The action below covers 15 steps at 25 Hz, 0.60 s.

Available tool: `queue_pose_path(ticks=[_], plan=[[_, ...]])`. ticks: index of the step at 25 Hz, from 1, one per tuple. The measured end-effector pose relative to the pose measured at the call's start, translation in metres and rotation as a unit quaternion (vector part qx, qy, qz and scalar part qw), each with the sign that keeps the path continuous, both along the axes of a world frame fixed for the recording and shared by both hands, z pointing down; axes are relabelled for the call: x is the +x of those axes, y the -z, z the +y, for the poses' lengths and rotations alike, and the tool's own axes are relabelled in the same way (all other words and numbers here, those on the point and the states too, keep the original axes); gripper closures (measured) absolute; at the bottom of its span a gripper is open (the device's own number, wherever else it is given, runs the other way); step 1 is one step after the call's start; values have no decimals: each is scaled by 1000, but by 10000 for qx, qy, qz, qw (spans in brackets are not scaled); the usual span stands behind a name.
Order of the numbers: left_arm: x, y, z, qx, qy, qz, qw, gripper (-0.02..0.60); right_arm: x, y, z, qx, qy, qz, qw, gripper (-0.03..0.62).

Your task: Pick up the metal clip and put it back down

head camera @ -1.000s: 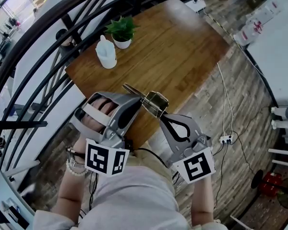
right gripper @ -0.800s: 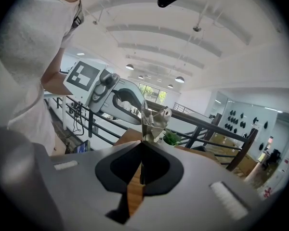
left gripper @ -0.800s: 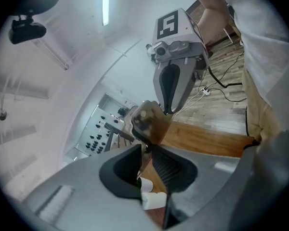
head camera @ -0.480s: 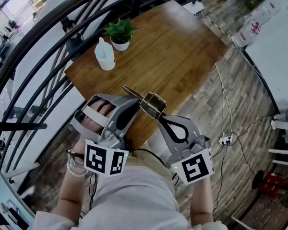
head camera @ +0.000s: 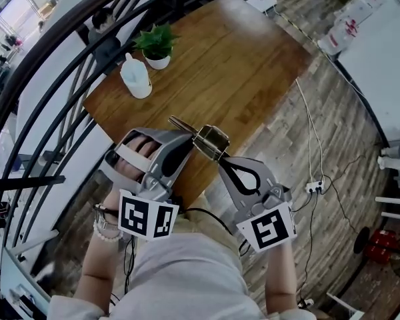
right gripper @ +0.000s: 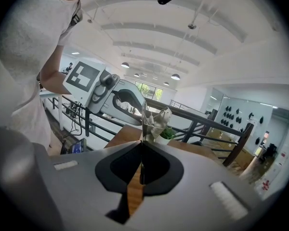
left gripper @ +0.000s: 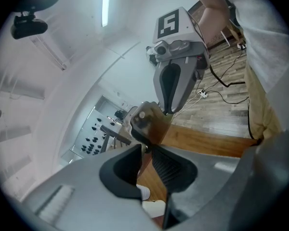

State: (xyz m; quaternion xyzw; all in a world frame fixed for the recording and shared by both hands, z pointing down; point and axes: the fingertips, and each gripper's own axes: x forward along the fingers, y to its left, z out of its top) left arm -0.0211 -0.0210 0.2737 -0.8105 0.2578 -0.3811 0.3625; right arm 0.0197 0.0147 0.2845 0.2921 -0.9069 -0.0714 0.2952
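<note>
- Wood-plank flooring point(head camera: 287, 145) and a curved dark railing point(head camera: 60, 65) are framing a brown worktop point(head camera: 247, 59), which is carrying a small potted plant point(head camera: 157, 44) and a white bottle point(head camera: 135, 77) near its far left corner.
- The metal clip point(head camera: 212, 141) is hanging in the air above the worktop's near edge, clear of the wood, between the two tools.
- The right gripper point(head camera: 222, 161) is holding it from the near right. Its fingers are pressing together on a thin metal part of the clip, and the clip's body is standing up just past their tips.
- The left gripper point(head camera: 191, 141) is meeting the clip from the left. Its fingers are nearly together and seem to be pinching the clip's lower edge at their tips, though I cannot tell how firmly.
- One thin arm of the clip is sticking out to the far left, beyond the left gripper.
- Judging by this, the lift is done and the put-down is what remains.
- The next move is calling for lowering the clip onto bare wood, far enough in from the near edge that it cannot tip off. After that comes parting the fingers and drawing back without dragging it.
</note>
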Motion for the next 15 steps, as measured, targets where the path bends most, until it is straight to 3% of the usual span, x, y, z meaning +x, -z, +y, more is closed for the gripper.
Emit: queue_pose_path(ticks=[15], plan=[[39, -57, -41, -474, -401, -179, 9979, 500, 35, -50, -38, -364, -351, -122, 9986, 566]])
